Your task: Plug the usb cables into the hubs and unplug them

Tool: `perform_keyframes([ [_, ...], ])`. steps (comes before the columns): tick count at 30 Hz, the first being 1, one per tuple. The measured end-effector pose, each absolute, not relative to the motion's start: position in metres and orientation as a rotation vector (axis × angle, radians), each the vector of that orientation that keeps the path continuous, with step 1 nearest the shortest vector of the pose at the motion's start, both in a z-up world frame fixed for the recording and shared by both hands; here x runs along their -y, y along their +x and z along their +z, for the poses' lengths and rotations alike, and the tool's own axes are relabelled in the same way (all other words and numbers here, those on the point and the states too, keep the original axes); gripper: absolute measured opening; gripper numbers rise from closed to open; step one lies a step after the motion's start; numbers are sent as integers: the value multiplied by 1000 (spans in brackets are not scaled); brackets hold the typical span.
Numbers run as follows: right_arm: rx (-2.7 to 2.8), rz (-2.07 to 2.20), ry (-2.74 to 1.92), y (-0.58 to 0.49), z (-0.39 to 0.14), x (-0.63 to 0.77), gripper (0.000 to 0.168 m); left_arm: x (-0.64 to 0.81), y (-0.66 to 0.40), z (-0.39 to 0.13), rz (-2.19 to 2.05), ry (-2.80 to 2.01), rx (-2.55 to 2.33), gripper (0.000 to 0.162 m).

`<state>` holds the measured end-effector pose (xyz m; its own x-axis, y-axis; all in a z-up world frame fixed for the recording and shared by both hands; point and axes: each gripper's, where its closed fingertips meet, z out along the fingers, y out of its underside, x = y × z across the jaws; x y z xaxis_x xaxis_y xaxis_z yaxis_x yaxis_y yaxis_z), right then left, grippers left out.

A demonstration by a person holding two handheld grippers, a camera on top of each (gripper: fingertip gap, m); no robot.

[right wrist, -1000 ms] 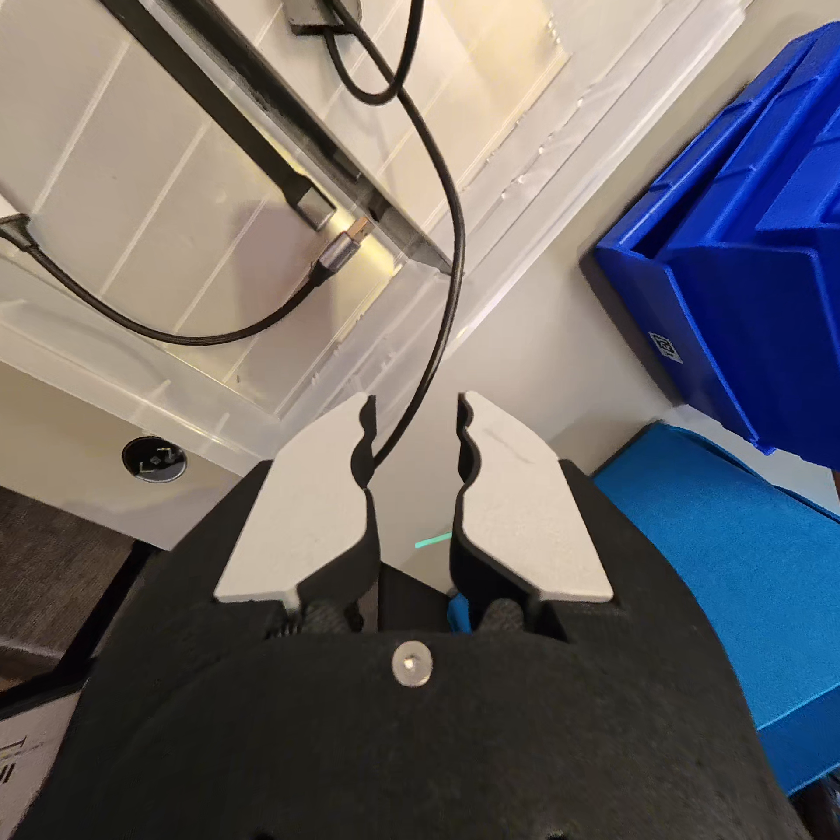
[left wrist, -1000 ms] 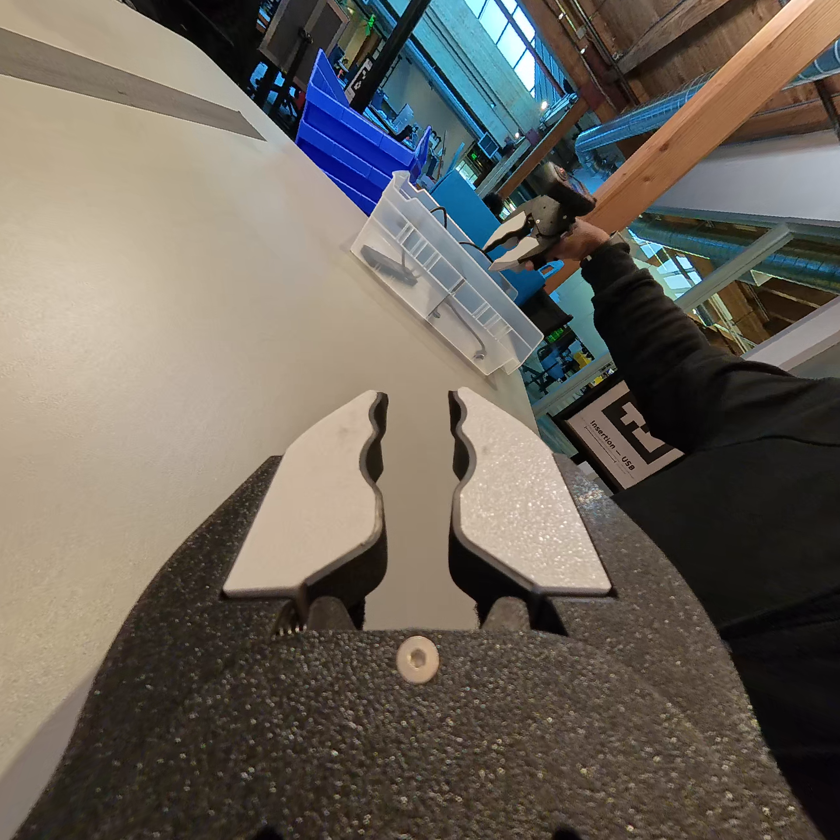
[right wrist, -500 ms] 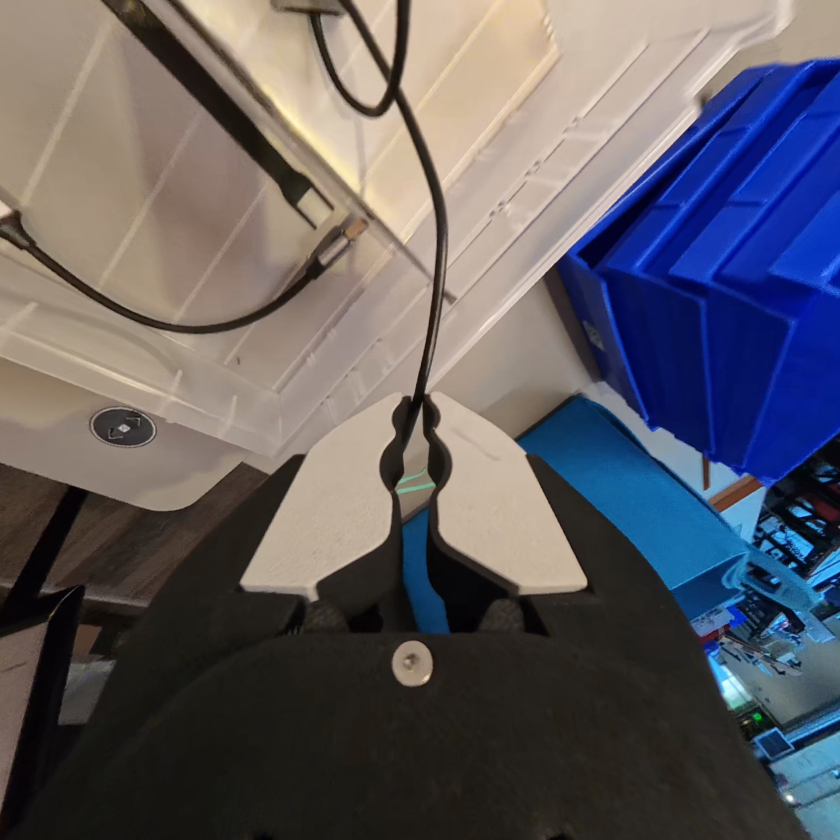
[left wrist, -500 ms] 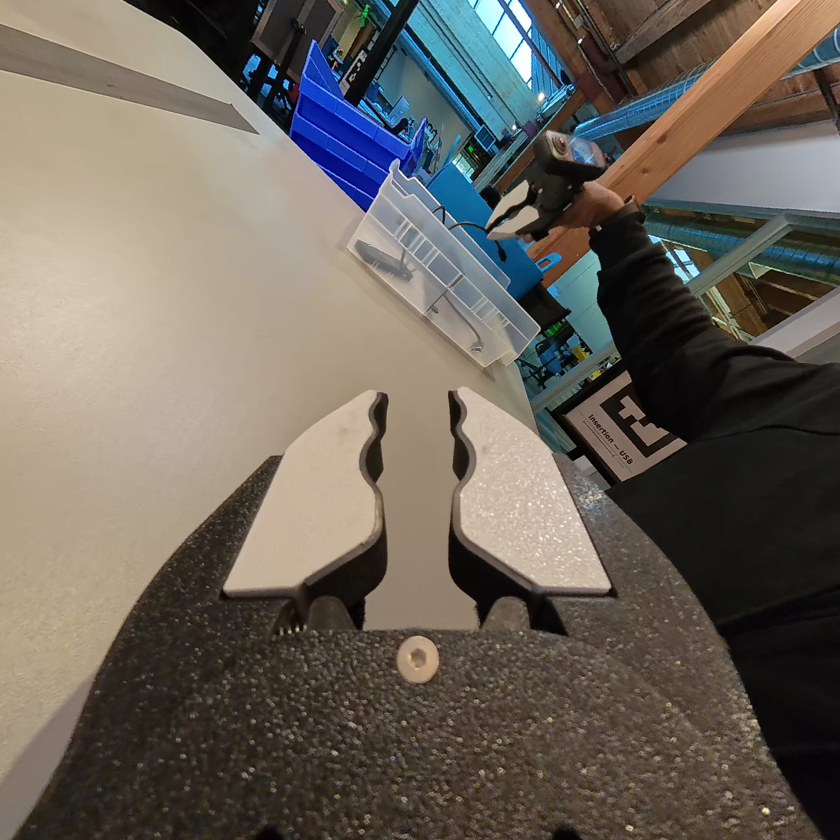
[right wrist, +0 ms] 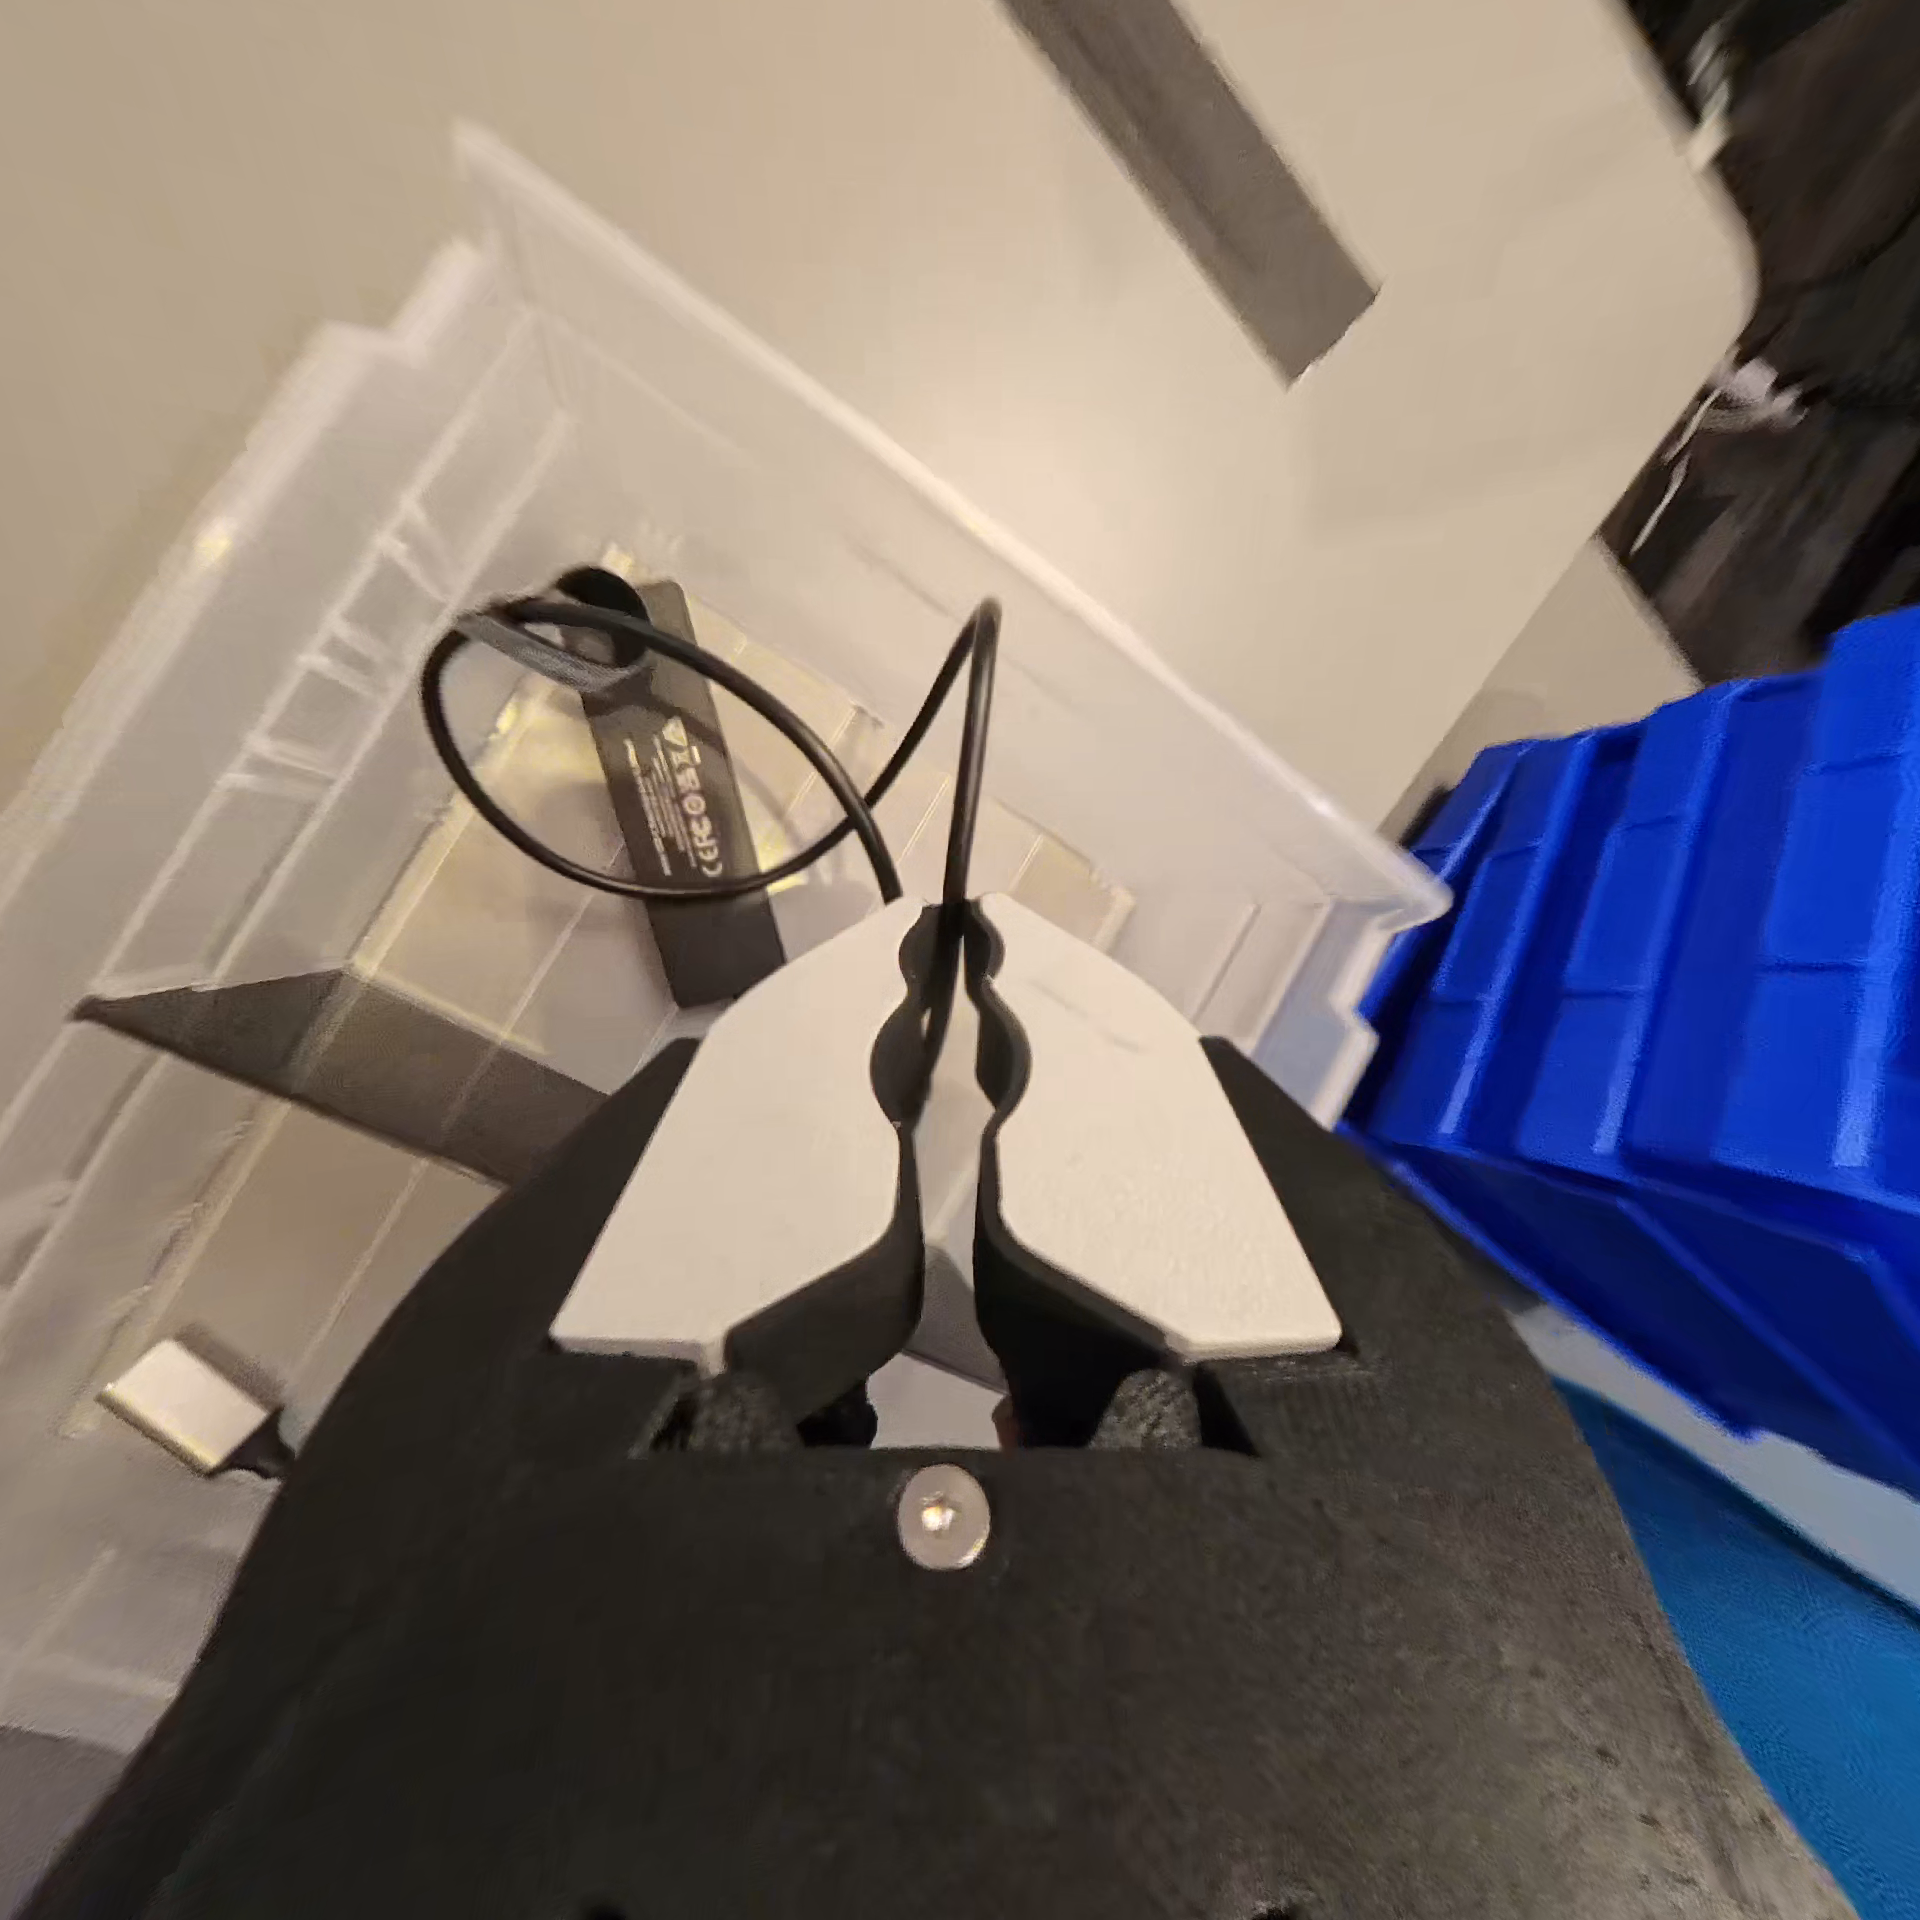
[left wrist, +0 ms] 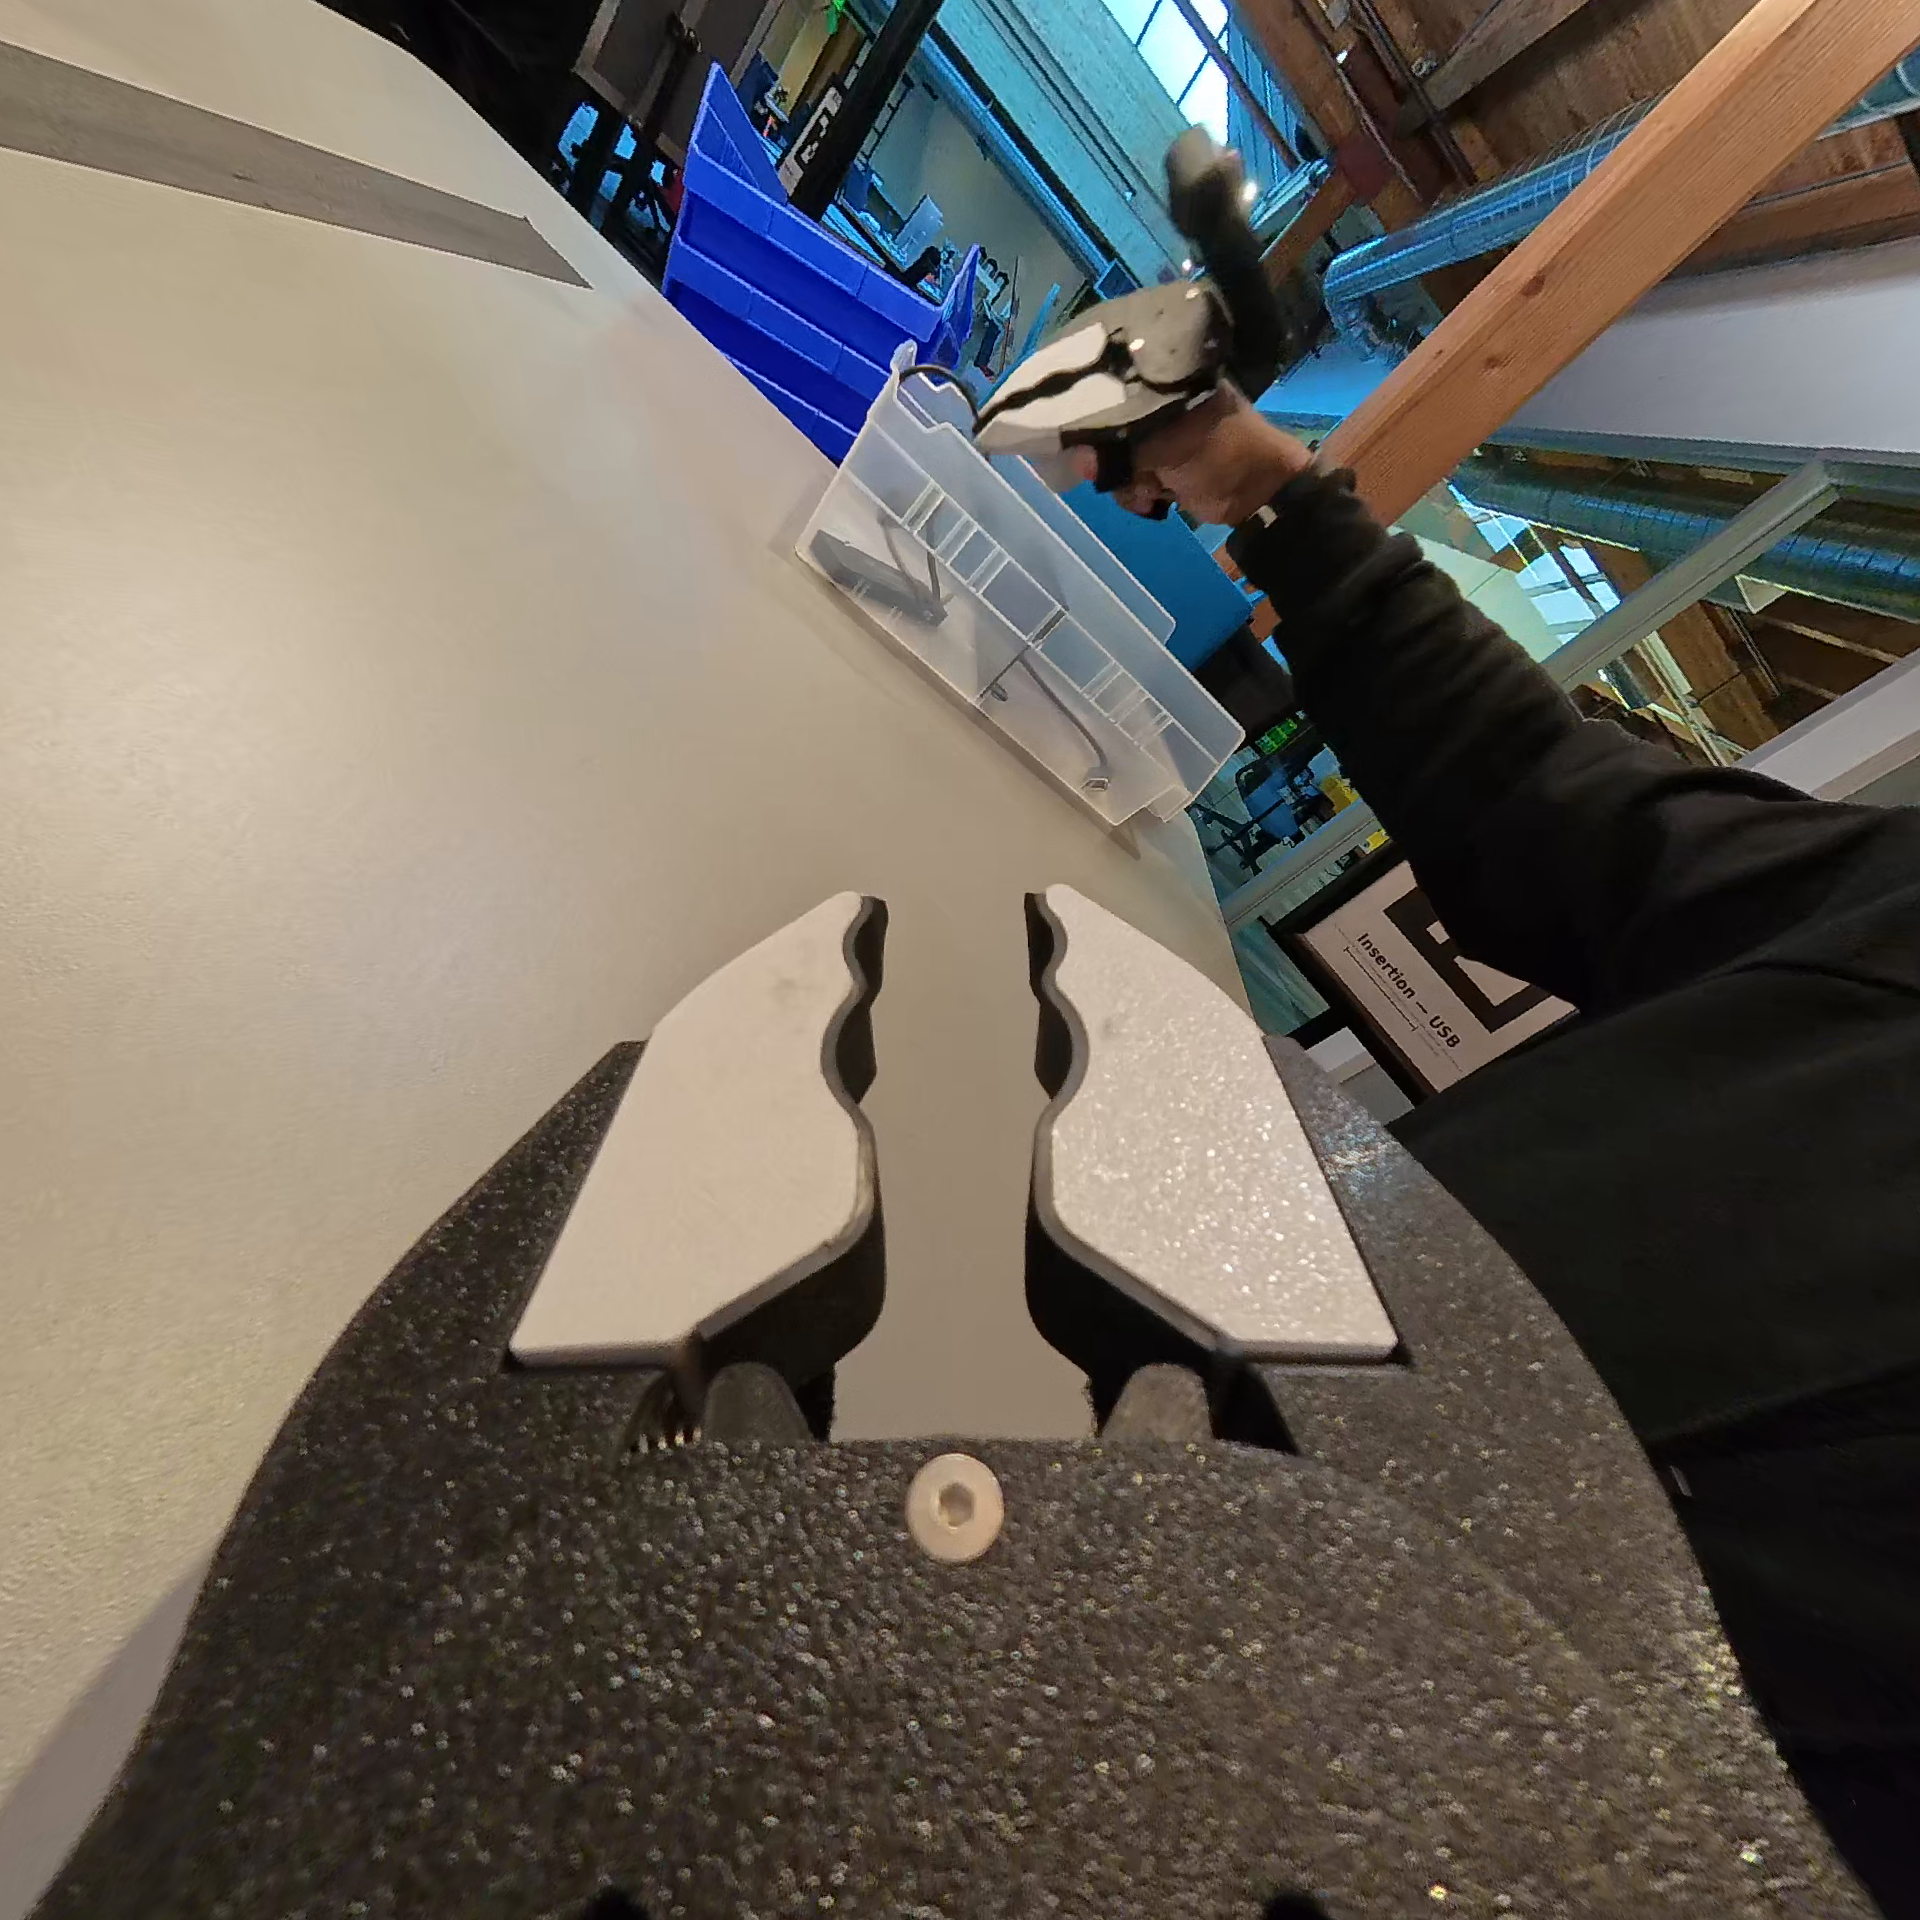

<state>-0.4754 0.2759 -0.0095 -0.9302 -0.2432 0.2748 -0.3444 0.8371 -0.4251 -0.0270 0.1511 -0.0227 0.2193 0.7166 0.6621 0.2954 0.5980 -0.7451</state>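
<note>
Right wrist view: cable [right wrist: 961,748] above tray [right wrist: 1143,717] rim.

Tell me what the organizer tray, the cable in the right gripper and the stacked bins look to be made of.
Organizer tray: clear hard plastic, glossy; the table shows through its walls and dividers.
Cable: thin, black, probably rubber or PVC jacket; it bends in smooth loops from the right gripper.
Stacked bins: opaque blue moulded plastic, slight sheen.

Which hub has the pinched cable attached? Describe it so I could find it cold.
Find the clear plastic tray beside the blue bins. Inside it lies a flat black bar, the hub, whose thin black cable loops to the right gripper. The other cable's silver plug lies apart.
</note>
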Motion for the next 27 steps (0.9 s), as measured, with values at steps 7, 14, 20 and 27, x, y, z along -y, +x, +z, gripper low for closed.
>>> perform_keyframes([
  [7,2877,363,389,-494,-46,-310,24,-150,-26,-22,356,-938,1363,26],
  [14,2738,428,349,-506,3,-326,33,-151,-27,-22,355,-944,1363,26],
  [20,2720,728,327,-446,30,-307,36,-152,-27,-21,378,-961,1363,26],
  [27,2784,1193,528,-257,21,-263,32,-151,-29,-19,476,-989,1364,27],
])
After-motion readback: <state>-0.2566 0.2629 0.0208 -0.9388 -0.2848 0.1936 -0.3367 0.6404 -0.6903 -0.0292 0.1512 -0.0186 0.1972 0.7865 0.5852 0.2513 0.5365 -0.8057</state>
